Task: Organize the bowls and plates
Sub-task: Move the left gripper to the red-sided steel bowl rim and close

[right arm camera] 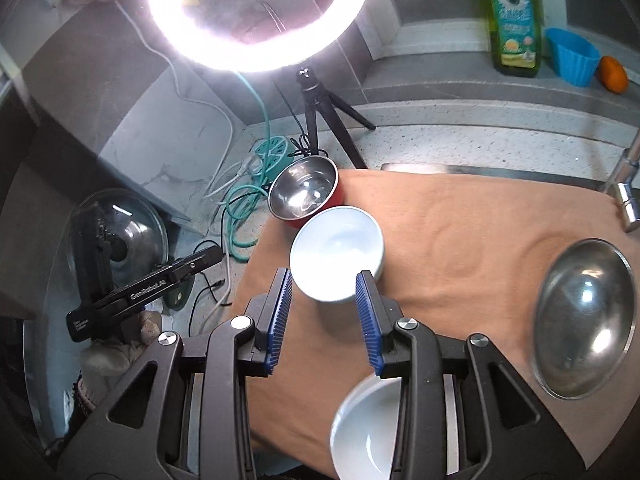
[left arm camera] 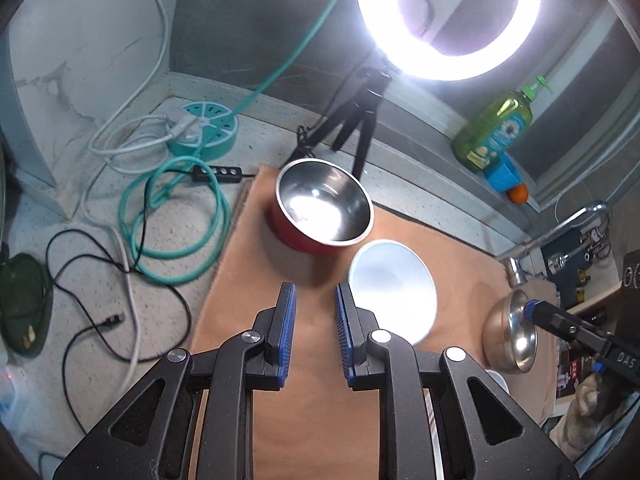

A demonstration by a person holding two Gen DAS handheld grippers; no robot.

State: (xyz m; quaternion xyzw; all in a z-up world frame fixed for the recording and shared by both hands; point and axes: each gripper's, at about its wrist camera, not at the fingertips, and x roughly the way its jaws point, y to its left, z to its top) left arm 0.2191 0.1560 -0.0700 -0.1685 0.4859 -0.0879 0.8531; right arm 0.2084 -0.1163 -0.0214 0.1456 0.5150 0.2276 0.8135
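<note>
On the orange-brown cloth (left arm camera: 280, 420) (right arm camera: 460, 240) a red bowl with a steel inside (left arm camera: 324, 204) (right arm camera: 304, 194) stands at the far left corner. A white bowl (left arm camera: 394, 288) (right arm camera: 336, 252) sits close beside it. My left gripper (left arm camera: 316, 304) hovers over the cloth left of the white bowl, its jaws narrowly apart with nothing between them. My right gripper (right arm camera: 323, 277) is open just in front of the white bowl, and its pads do not press on it. A steel bowl (left arm camera: 512, 332) (right arm camera: 584, 320) lies to the right. A second white bowl (right arm camera: 368, 428) sits under the right gripper.
A lit ring light (left arm camera: 448, 16) (right arm camera: 256, 12) on a black tripod (left arm camera: 356, 120) stands behind the cloth. Teal and white cables (left arm camera: 176, 216) and a teal reel (left arm camera: 204, 128) cover the counter at left. A soap bottle (left arm camera: 492, 128), a faucet (left arm camera: 560, 228) and a glass lid (right arm camera: 120, 236) are nearby.
</note>
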